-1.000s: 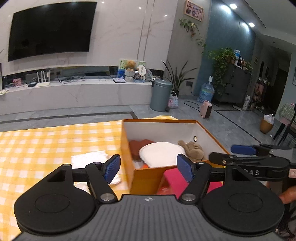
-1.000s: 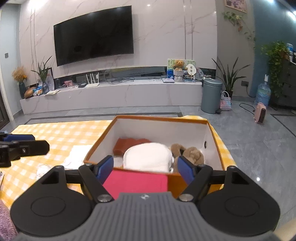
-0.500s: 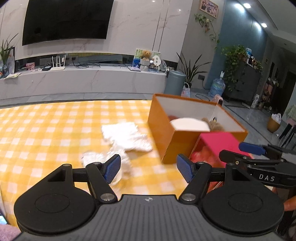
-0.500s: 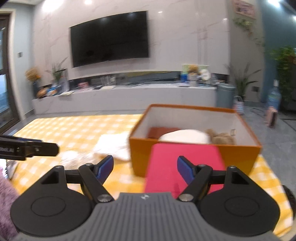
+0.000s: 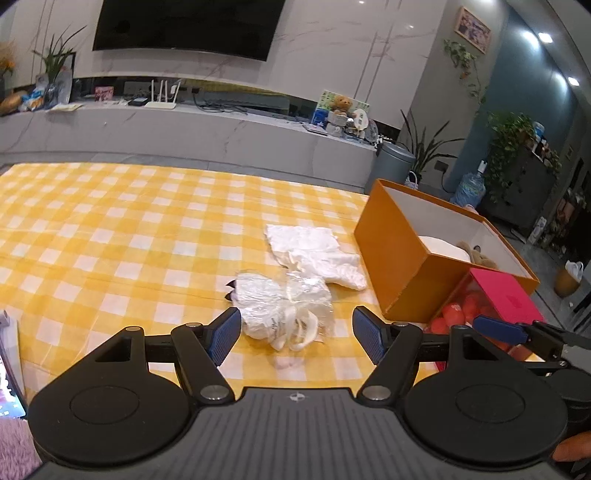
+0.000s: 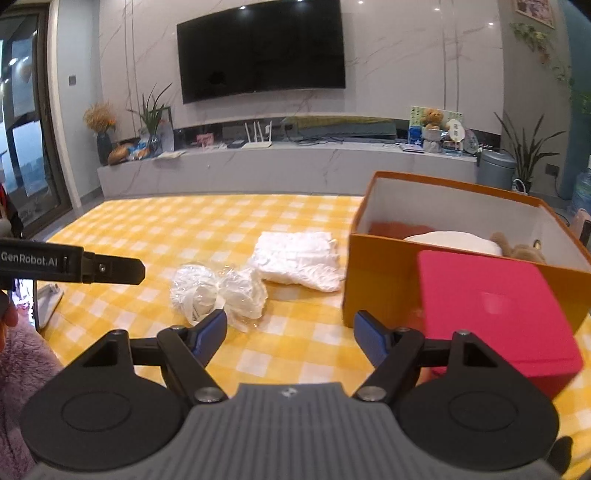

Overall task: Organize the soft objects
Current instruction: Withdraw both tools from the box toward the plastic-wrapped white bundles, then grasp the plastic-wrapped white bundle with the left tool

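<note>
a: how are the tongs?
b: left gripper (image 5: 295,334) spread wide, empty; right gripper (image 6: 290,338) likewise wide, empty.
a: the soft things?
b: plastic-wrapped white bundle (image 5: 284,308) just ahead of the left gripper; folded white cloth (image 5: 317,256) beyond it, beside the orange box (image 5: 399,266).

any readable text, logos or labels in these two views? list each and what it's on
"GenRobot.AI": white lettering on the side of the left gripper, seen in the right wrist view.
Small emblem, no letters: on each camera housing.
Dark print on the plastic-wrapped white bundle: too small to read.
Cards and packaging beside the teddy bear on the TV ledge: too blurred to read.
Framed picture on the wall: unreadable.
Pink box: a faint mark, not legible.
</note>
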`<state>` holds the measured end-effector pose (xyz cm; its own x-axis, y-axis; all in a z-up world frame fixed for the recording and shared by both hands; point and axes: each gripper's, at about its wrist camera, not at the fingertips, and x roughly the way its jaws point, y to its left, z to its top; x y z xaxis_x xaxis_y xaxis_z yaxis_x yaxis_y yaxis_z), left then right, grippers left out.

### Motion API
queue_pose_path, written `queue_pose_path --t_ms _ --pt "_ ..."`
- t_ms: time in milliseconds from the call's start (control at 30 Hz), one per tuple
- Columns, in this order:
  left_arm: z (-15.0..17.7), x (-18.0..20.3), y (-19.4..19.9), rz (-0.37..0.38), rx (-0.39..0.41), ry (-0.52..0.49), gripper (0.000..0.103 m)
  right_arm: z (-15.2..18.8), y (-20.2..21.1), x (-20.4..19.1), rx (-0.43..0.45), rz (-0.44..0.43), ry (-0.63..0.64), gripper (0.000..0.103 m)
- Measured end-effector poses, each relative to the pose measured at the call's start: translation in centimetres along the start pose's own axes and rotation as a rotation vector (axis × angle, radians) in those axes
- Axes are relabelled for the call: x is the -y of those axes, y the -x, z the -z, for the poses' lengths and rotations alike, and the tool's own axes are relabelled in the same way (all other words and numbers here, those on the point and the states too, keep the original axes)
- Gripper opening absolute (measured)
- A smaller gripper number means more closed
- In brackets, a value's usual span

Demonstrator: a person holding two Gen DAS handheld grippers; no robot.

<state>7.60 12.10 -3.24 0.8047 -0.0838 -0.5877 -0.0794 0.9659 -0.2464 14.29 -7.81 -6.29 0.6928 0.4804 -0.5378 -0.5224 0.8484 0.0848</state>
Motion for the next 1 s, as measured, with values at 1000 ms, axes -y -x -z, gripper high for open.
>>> queue_pose_path --t_ms 1000 --pt "-1.1 -1.7 -10.4 -0.092 -0.207 0.023 0.062 -0.7 -11.9 -2.2 -0.110 -0.049 0.183 0.059"
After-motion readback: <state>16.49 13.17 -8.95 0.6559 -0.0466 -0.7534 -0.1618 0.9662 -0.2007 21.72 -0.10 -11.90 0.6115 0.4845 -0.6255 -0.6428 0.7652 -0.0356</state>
